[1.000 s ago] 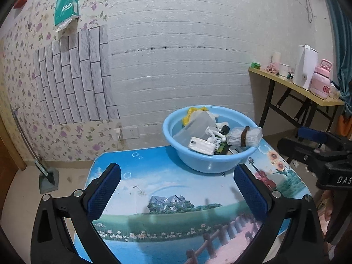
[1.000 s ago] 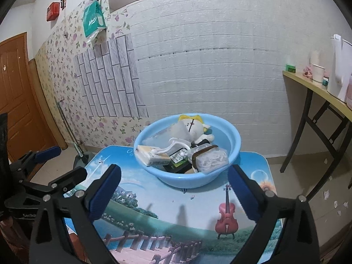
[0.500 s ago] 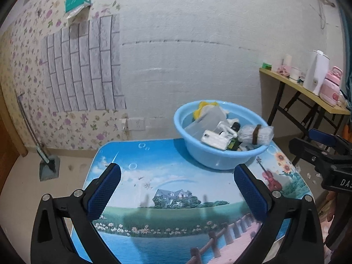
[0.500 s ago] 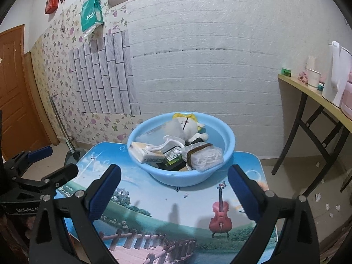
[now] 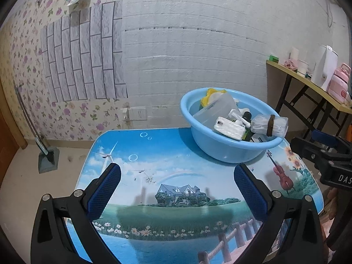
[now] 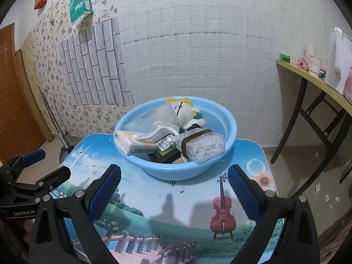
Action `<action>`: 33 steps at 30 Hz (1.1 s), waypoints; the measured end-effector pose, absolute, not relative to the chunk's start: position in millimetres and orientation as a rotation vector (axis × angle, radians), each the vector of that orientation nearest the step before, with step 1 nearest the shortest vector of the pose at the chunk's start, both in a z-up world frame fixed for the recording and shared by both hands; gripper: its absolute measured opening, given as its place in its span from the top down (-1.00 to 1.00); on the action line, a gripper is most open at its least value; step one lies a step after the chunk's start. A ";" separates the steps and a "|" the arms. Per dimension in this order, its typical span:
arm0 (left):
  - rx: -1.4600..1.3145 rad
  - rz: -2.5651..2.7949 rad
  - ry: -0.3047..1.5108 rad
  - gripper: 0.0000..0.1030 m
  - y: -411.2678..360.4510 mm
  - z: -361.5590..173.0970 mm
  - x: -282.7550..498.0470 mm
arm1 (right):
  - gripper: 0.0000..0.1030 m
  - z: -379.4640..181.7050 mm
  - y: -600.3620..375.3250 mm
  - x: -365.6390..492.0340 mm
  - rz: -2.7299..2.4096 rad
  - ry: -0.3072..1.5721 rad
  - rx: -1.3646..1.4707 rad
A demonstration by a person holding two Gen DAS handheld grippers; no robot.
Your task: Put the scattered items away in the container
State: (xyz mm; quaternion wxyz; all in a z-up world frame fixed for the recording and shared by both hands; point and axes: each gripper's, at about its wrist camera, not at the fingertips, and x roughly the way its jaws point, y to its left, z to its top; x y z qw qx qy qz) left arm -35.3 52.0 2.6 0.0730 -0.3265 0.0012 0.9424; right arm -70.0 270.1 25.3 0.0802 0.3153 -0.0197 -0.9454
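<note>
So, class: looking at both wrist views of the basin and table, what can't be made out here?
- Bottom of the blue basin: hidden in both views by the pile, such as the bag of white pieces.
- Label on the green packet, right wrist view: too small, partly covered.
- Table's near edge: cut off by the frame and the open left gripper.
- Right gripper: open; the hand holding it is out of frame.
</note>
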 end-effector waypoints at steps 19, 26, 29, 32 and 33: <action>-1.015 2.827 0.043 -1.00 58.0 -9.8 -50.5 | -0.93 9.2 270.5 -88.3 -2.809 -0.051 1.004; -0.979 2.818 0.049 -1.00 61.2 -8.9 -48.8 | -0.93 5.9 269.9 -90.5 -2.802 -0.049 1.018; -0.974 2.816 0.044 -1.00 62.8 -8.9 -48.1 | -0.93 5.6 269.9 -89.9 -2.801 -0.050 1.020; -0.972 2.814 0.049 -1.00 64.6 -9.6 -47.6 | -0.93 5.6 269.7 -90.6 -2.801 -0.049 1.022; -0.979 2.812 0.052 -1.00 65.7 -10.0 -47.8 | -0.93 5.3 269.7 -91.0 -2.799 -0.050 1.025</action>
